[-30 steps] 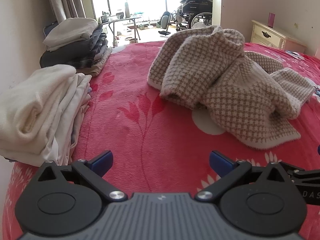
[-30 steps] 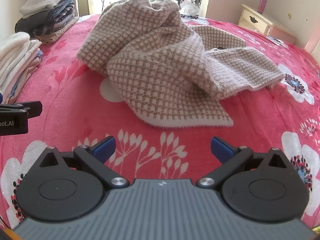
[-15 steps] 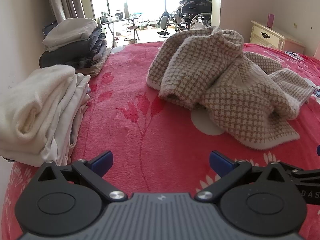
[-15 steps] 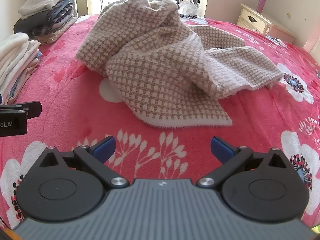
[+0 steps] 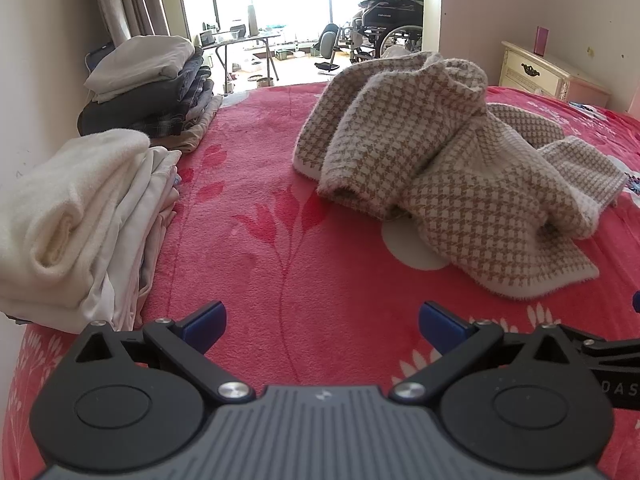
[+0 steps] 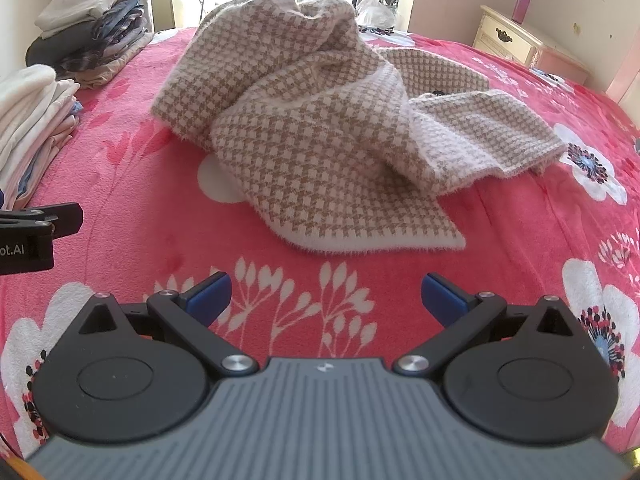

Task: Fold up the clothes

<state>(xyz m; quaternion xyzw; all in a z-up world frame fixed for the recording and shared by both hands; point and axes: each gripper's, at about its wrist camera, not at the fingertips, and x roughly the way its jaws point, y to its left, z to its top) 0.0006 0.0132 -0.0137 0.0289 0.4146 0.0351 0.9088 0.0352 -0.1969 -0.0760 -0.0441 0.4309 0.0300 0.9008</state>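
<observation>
So both claws are just hanging over the bed (image 5: 280, 280), jaws spread wide, nothing in either one. The left claw (image 5: 322, 322) sits over bare red blanket at the near edge. The sweater (image 5: 440, 160), that beige-and-white houndstooth knit, is lying crumpled in a heap farther out and to the right of it, well apart from the blue fingertips (image 5: 206, 320). Its nearest hem points toward the near right.

From the right claw (image 6: 324, 300) the sweater (image 6: 320, 128) is pretty much dead ahead, a bit far of the fingertips (image 6: 444, 296) with a strip of flowery blanket between them. No contact at all. One flap spreads off to the right, and the bulk bunches up taller at the far side.

Along the left edge of the bed there's a folded white stack (image 5: 72, 220) close by, and a dark stack (image 5: 148, 88) beyond it near the curtain. A nightstand (image 5: 548, 76) stands at the far right against the wall. You can also see a bit of the left claw's body poking into the right camera's view on the left side.
</observation>
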